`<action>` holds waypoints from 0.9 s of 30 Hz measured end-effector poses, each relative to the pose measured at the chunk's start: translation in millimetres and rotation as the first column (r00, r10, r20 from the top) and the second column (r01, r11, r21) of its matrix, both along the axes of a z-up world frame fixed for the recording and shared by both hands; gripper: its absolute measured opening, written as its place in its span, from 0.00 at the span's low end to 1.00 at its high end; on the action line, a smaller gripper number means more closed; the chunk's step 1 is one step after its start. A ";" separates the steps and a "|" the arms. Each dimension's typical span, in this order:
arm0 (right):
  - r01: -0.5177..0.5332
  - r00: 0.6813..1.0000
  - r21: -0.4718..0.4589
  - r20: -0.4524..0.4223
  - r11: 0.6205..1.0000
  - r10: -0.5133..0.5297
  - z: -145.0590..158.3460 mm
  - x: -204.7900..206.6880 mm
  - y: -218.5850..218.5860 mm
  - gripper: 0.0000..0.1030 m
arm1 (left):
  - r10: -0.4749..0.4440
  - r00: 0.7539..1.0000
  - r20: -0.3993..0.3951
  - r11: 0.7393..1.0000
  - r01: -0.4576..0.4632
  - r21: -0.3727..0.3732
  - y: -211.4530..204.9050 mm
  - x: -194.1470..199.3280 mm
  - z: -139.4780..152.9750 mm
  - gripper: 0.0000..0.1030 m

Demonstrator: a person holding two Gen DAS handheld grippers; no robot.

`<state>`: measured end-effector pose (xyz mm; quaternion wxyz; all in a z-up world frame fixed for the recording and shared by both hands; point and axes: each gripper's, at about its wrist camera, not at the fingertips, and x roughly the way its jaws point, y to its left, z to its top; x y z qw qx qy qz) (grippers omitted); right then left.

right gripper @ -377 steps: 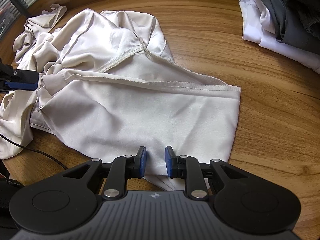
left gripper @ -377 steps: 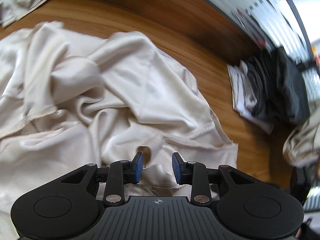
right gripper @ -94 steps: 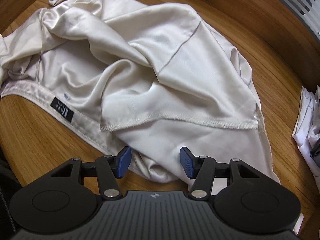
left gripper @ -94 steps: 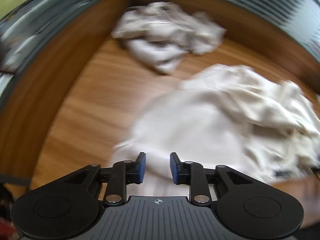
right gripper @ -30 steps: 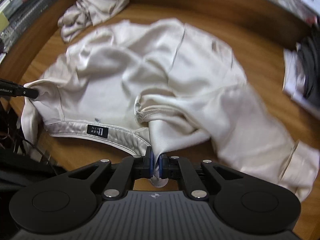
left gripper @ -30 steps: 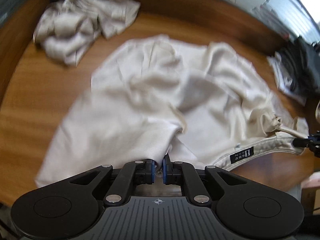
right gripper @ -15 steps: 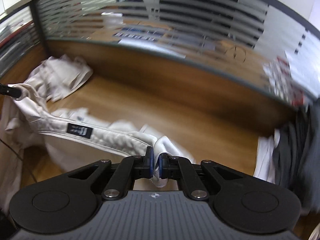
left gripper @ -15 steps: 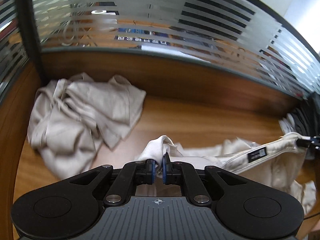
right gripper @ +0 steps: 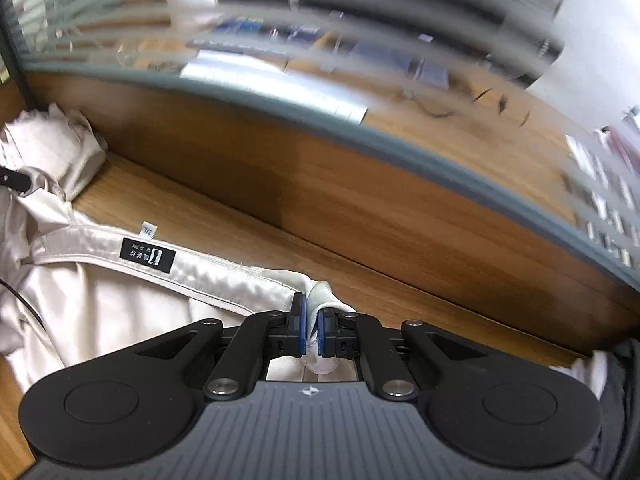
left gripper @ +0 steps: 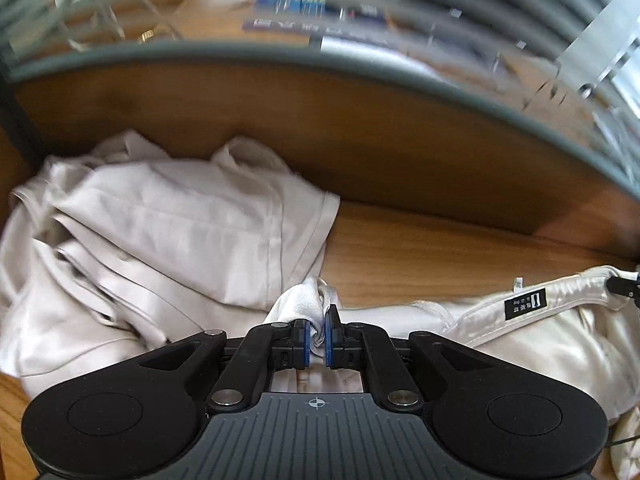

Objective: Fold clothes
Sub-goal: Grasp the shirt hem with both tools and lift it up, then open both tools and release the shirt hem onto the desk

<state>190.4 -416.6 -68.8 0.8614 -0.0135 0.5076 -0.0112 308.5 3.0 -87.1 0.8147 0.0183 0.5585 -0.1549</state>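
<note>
Left gripper (left gripper: 316,336): fingers pinching the cream garment (left gripper: 520,332).
Right gripper (right gripper: 309,336): fingers clamping its waistband (right gripper: 224,276).
Progress: being spread; no fold yet.

Right gripper (right gripper: 310,330) near centre, jaws clamped on a bunched fold of cream satin garment (right gripper: 100,296); waistband stretched taut from the pinch toward far left; black label (right gripper: 147,255) and small white size tag (right gripper: 148,230) sewn on band; left gripper (right gripper: 14,179) tip just visible at far left edge, at the other end of the band; crumpled pale cloth pile (right gripper: 52,136) far left; wooden desk (right gripper: 248,236) beyond; wooden partition (right gripper: 320,168) topped by frosted striped glass (right gripper: 360,20); dark and white clothes (right gripper: 612,376) at near right edge.
</note>
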 end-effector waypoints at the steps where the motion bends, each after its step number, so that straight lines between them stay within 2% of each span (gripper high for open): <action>1: -0.004 1.000 -0.001 -0.011 1.000 0.004 -7.0 3.4 -0.2 0.05 | -0.002 1.000 -0.007 1.000 0.002 0.006 -0.9 1.2 -5.8 0.09; 4: -0.007 0.999 0.000 -0.037 1.000 0.007 -22.7 9.8 -3.0 0.06 | -0.005 1.000 -0.018 1.000 0.005 0.003 -1.1 1.8 -15.0 0.11; 7: -0.001 0.999 0.015 -0.046 1.000 0.001 -26.1 6.5 -6.8 0.09 | -0.018 1.000 -0.002 1.000 0.018 -0.015 -0.1 -3.4 -8.8 0.17; 8: -0.002 0.999 0.016 -0.044 1.000 0.002 -23.3 3.0 -5.9 0.14 | -0.021 1.000 0.008 1.000 0.021 -0.020 0.6 -6.5 -4.5 0.21; 11: -0.007 0.999 0.017 -0.032 1.000 0.007 -10.6 -8.0 -0.1 0.16 | -0.022 0.999 0.031 0.999 0.023 -0.035 4.8 -22.7 13.2 0.33; 12: -0.009 1.000 0.021 -0.028 1.000 0.010 -4.7 -12.1 1.2 0.17 | -0.023 0.999 0.036 0.999 0.024 -0.038 6.6 -30.6 19.9 0.34; 19: -0.005 1.000 0.052 0.003 0.999 0.005 36.1 -77.2 17.2 0.21 | -0.008 0.999 0.031 0.999 0.009 -0.041 22.6 -95.8 54.5 0.42; 24: 0.026 1.000 0.084 -0.018 0.996 -0.024 31.3 -130.2 24.3 0.22 | 0.015 1.000 0.014 0.999 -0.015 -0.032 36.2 -151.2 62.2 0.45; 27: 0.051 0.998 0.103 -0.043 0.993 -0.047 19.1 -162.5 28.0 0.22 | 0.024 1.000 -0.002 0.999 -0.024 -0.034 39.7 -176.0 53.8 0.46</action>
